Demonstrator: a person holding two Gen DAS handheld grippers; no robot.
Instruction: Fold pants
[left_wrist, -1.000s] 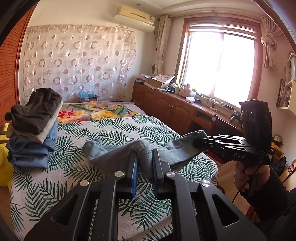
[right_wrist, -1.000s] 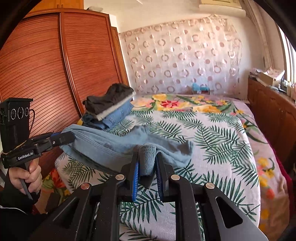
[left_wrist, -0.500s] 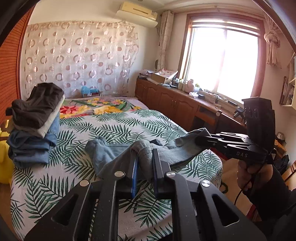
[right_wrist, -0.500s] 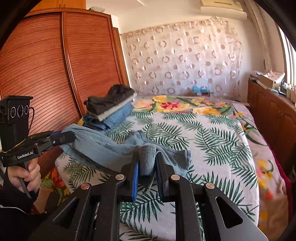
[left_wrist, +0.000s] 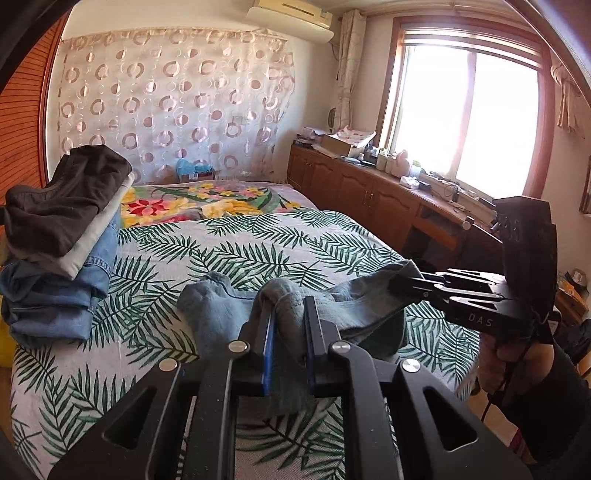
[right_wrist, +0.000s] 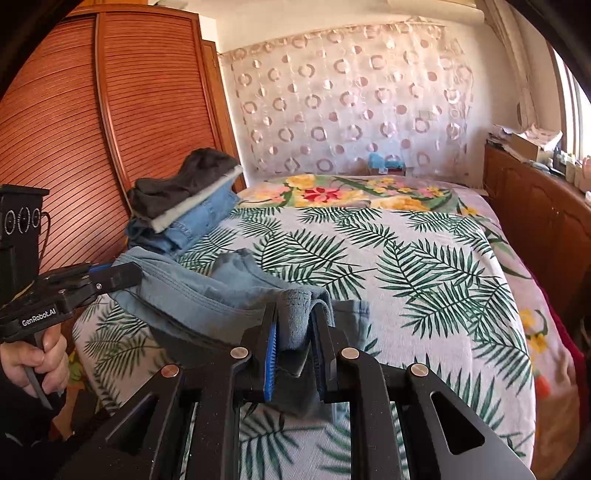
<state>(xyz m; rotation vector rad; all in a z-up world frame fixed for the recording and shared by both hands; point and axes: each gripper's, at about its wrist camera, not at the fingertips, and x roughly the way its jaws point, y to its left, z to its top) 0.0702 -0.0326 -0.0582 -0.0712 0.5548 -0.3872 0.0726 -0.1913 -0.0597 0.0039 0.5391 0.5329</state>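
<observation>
Light blue jeans (left_wrist: 221, 314) hang bunched between my two grippers above the near end of the bed. My left gripper (left_wrist: 288, 310) is shut on one corner of the jeans' edge. It also shows at the left of the right wrist view (right_wrist: 122, 275), clamped on the denim. My right gripper (right_wrist: 293, 317) is shut on the other corner of the jeans (right_wrist: 207, 299). It shows at the right of the left wrist view (left_wrist: 400, 282), pinching the fabric. The far part of the jeans sags onto the bedspread.
The bed (left_wrist: 258, 251) has a palm-leaf cover. A stack of folded clothes (left_wrist: 59, 236) sits at its left edge, next to a brown slatted wardrobe (right_wrist: 74, 147). A wooden cabinet (left_wrist: 369, 199) with clutter runs under the window on the right.
Both grippers, still holding the jeans, have drawn back toward the foot of the bed and lowered. The jeans lie less spread and more bunched between them.
</observation>
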